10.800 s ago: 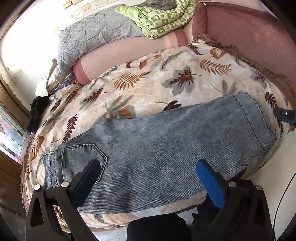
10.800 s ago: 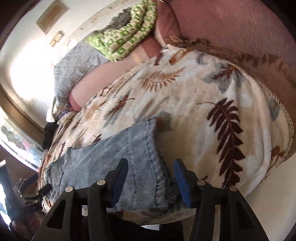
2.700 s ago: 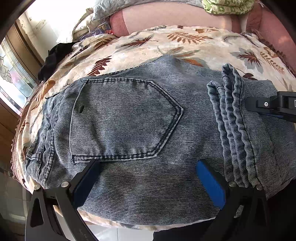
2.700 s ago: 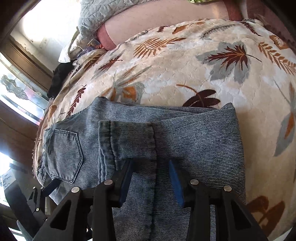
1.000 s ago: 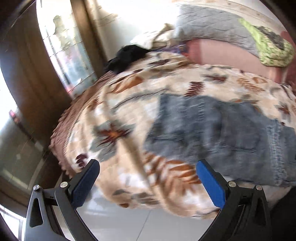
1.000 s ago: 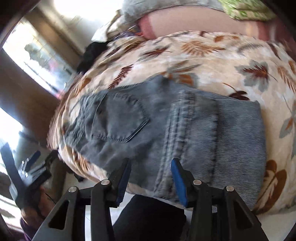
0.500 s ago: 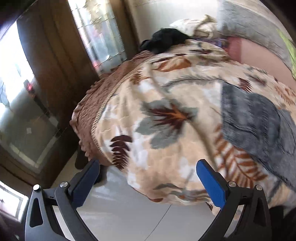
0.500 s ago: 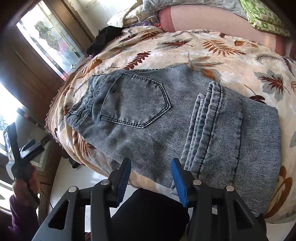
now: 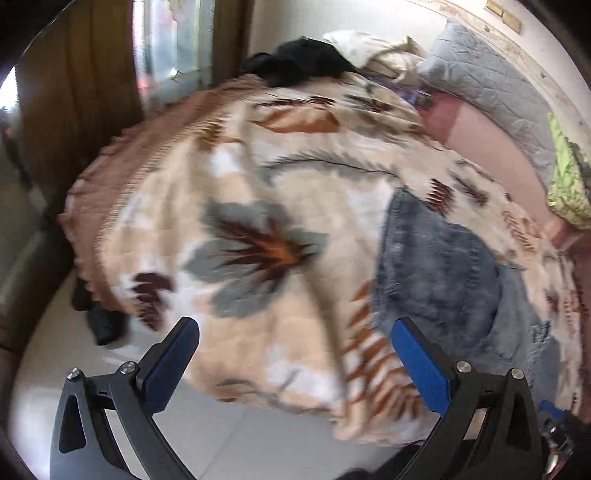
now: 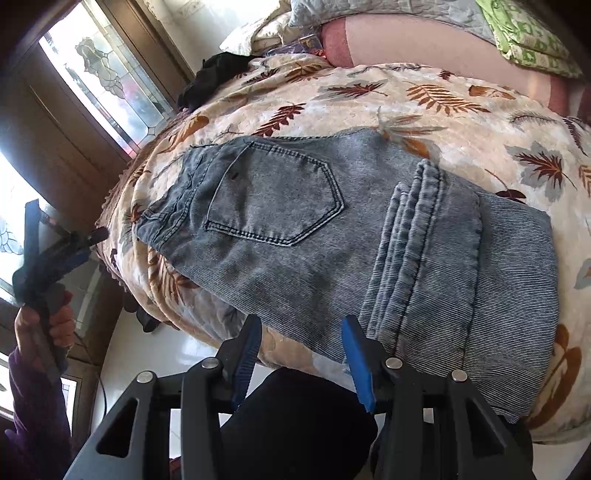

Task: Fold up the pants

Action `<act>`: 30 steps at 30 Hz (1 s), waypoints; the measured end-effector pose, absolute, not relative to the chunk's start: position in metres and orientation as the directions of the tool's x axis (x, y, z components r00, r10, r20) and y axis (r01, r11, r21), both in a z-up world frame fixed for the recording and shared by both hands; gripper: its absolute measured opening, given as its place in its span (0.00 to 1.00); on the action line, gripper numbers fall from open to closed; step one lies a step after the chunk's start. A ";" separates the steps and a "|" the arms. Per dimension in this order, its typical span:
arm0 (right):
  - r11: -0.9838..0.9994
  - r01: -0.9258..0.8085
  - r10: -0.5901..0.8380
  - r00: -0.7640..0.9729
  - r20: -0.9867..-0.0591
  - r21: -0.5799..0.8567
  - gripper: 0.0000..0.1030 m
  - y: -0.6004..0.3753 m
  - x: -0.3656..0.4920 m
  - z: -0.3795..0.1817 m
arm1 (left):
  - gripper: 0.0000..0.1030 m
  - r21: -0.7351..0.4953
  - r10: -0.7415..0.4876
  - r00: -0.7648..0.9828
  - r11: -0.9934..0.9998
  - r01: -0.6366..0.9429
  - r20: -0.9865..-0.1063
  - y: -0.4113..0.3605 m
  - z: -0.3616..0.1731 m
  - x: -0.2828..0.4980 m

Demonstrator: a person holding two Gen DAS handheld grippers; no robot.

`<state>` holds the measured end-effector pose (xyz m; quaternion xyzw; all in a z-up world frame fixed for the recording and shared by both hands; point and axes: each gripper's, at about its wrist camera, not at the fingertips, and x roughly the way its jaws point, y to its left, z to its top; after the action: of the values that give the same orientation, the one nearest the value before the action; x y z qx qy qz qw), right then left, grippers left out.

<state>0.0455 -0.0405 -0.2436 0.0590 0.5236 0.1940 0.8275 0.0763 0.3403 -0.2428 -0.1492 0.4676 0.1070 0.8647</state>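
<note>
Grey-blue denim pants [image 10: 332,240] lie folded on the leaf-print bedspread [image 10: 424,96], back pocket up, leg cuffs [image 10: 417,236] laid over the right part. My right gripper [image 10: 301,354] hovers over the near edge of the pants, jaws apart with nothing between them. In the left wrist view the pants [image 9: 443,273] sit at the right, blurred. My left gripper [image 9: 295,358] is wide open over the bed's left corner, off the pants. The right wrist view shows the left gripper [image 10: 66,254] held in a hand at far left, beyond the waistband.
The bedspread [image 9: 258,221] drapes over the bed corner to a white tiled floor [image 9: 110,387]. A black garment [image 10: 214,74], grey quilted pillow [image 9: 491,85] and green folded blanket [image 10: 524,33] lie at the far side. A window [image 10: 103,85] with wooden frame stands to the left.
My left gripper swung left off the pants to the bed's corner, so the denim slid to the right of its view. The right gripper barely shifted and its view sharpened.
</note>
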 end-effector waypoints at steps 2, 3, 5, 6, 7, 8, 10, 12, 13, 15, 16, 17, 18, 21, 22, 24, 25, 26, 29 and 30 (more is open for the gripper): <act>0.918 -0.256 0.384 0.387 -0.839 0.302 0.47 -0.044 0.044 -0.241 | 1.00 -0.151 0.039 0.532 0.939 -0.309 -0.846 0.335 -0.251 0.095; 0.919 -0.252 0.383 0.390 -0.838 0.303 0.47 -0.047 0.044 -0.241 | 1.00 -0.151 0.033 0.525 0.941 -0.303 -0.850 0.333 -0.253 0.101; 0.920 -0.243 0.382 0.390 -0.838 0.306 0.47 -0.051 0.044 -0.241 | 1.00 -0.148 0.017 0.501 0.946 -0.288 -0.865 0.327 -0.260 0.118; 0.921 -0.238 0.381 0.390 -0.838 0.308 0.47 -0.054 0.043 -0.242 | 1.00 -0.148 0.011 0.496 0.948 -0.280 -0.868 0.324 -0.261 0.125; 0.922 -0.233 0.379 0.391 -0.839 0.308 0.48 -0.056 0.043 -0.243 | 1.00 -0.152 0.000 0.497 0.952 -0.266 -0.868 0.322 -0.262 0.128; 0.923 -0.229 0.378 0.392 -0.839 0.309 0.48 -0.058 0.042 -0.243 | 1.00 -0.164 -0.029 0.496 0.959 -0.231 -0.868 0.317 -0.263 0.135; 0.924 -0.219 0.379 0.393 -0.838 0.315 0.48 -0.062 0.042 -0.245 | 1.00 -0.154 -0.039 0.480 0.967 -0.203 -0.876 0.309 -0.268 0.149; 0.923 -0.206 0.381 0.395 -0.836 0.324 0.47 -0.067 0.043 -0.246 | 1.00 -0.138 -0.035 0.461 0.972 -0.191 -0.887 0.304 -0.275 0.158; 0.923 -0.200 0.383 0.396 -0.835 0.328 0.48 -0.069 0.043 -0.246 | 1.00 -0.149 -0.063 0.432 0.975 -0.168 -0.899 0.300 -0.283 0.167; 0.923 -0.196 0.383 0.399 -0.833 0.331 0.48 -0.071 0.043 -0.246 | 1.00 -0.169 -0.091 0.391 0.971 -0.171 -0.916 0.298 -0.293 0.175; 0.924 -0.196 0.382 0.402 -0.832 0.329 0.48 -0.072 0.043 -0.245 | 1.00 -0.176 -0.096 0.383 0.968 -0.178 -0.919 0.297 -0.297 0.177; 0.924 -0.196 0.380 0.405 -0.832 0.327 0.48 -0.074 0.043 -0.244 | 1.00 -0.172 -0.091 0.394 0.970 -0.175 -0.915 0.295 -0.296 0.176; 0.925 -0.194 0.379 0.408 -0.831 0.327 0.48 -0.075 0.043 -0.244 | 1.00 -0.183 -0.102 0.401 0.968 -0.171 -0.911 0.294 -0.294 0.176; 0.926 -0.180 0.378 0.413 -0.829 0.332 0.48 -0.081 0.044 -0.244 | 1.00 -0.317 -0.247 0.407 0.941 -0.116 -0.879 0.285 -0.289 0.172; 0.926 -0.175 0.377 0.414 -0.829 0.334 0.47 -0.083 0.045 -0.245 | 1.00 -0.321 -0.260 0.402 0.943 -0.093 -0.878 0.276 -0.287 0.171; 0.927 -0.160 0.376 0.415 -0.828 0.340 0.47 -0.087 0.047 -0.246 | 1.00 -0.268 -0.219 0.400 0.961 -0.070 -0.890 0.265 -0.286 0.173; 0.926 -0.155 0.377 0.416 -0.827 0.344 0.47 -0.089 0.048 -0.246 | 1.00 -0.244 -0.198 0.402 0.967 -0.066 -0.894 0.262 -0.286 0.175; 0.926 -0.152 0.377 0.419 -0.826 0.346 0.48 -0.089 0.048 -0.245 | 1.00 -0.245 -0.197 0.399 0.967 -0.074 -0.895 0.263 -0.288 0.177; 0.929 -0.156 0.371 0.434 -0.821 0.337 0.47 -0.094 0.046 -0.241 | 1.00 -0.269 -0.207 0.393 0.957 -0.109 -0.896 0.268 -0.291 0.180; 0.931 -0.152 0.366 0.436 -0.822 0.333 0.47 -0.096 0.046 -0.241 | 1.00 -0.268 -0.202 0.402 0.957 -0.114 -0.893 0.268 -0.288 0.180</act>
<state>0.0459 -0.0963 -0.2412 0.1048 0.5083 0.1540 0.8408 0.1798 0.2677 -0.2884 -0.1449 0.5460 -0.0268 0.8247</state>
